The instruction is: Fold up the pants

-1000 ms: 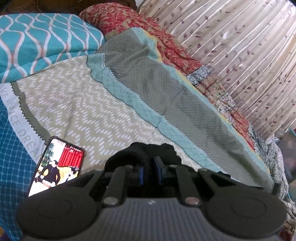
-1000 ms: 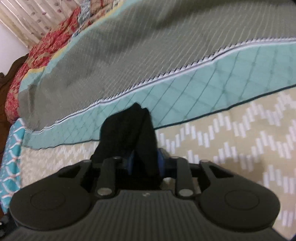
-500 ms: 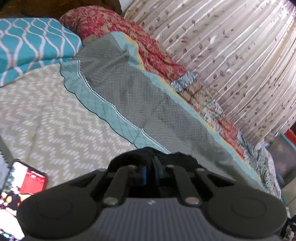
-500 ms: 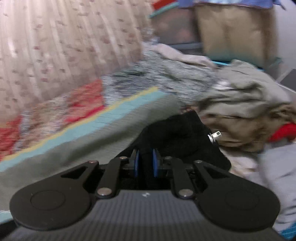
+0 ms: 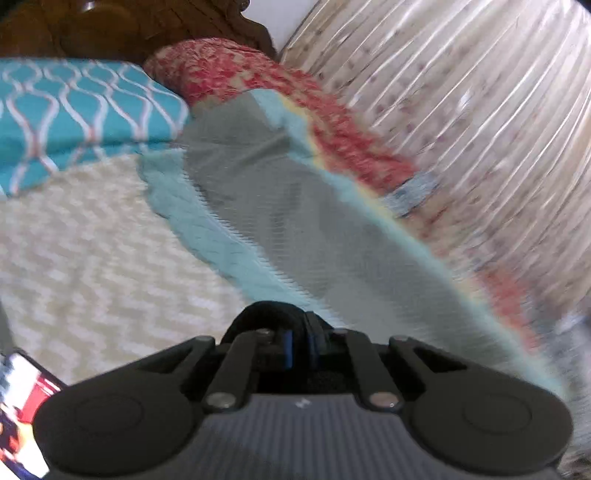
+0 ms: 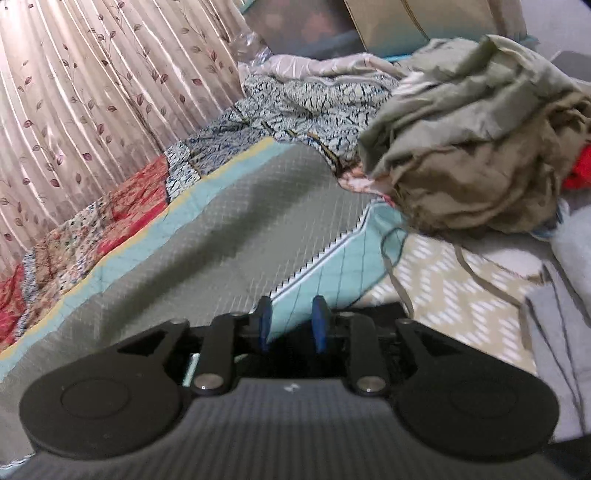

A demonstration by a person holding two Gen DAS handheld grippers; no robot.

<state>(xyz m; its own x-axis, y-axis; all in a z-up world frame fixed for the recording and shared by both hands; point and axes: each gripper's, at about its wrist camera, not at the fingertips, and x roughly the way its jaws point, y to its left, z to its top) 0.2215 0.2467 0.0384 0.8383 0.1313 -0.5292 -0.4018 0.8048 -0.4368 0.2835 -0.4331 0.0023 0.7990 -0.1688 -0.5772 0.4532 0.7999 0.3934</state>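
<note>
Ahead of you lies a grey quilted bedspread [image 5: 295, 229] with a pale teal border, spread over a beige zigzag-patterned sheet [image 5: 92, 258], with a teal wave-print pillow [image 5: 81, 110] and a red floral pillow [image 5: 221, 70] at the dark wooden headboard [image 5: 110, 26]. A phone [image 5: 22, 406] with a lit screen rests on the sheet at your lower left. On your right side you see a leaf-print curtain [image 6: 92, 92], a patchwork quilt [image 6: 110, 218] along it, and a heap of crumpled olive-tan clothes [image 6: 472, 147] with a red piece [image 6: 580, 170] beside it.

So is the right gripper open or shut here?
Open and still opening: the right gripper shows a clear gap between its blue pads, with only bedspread visible through it.
</note>
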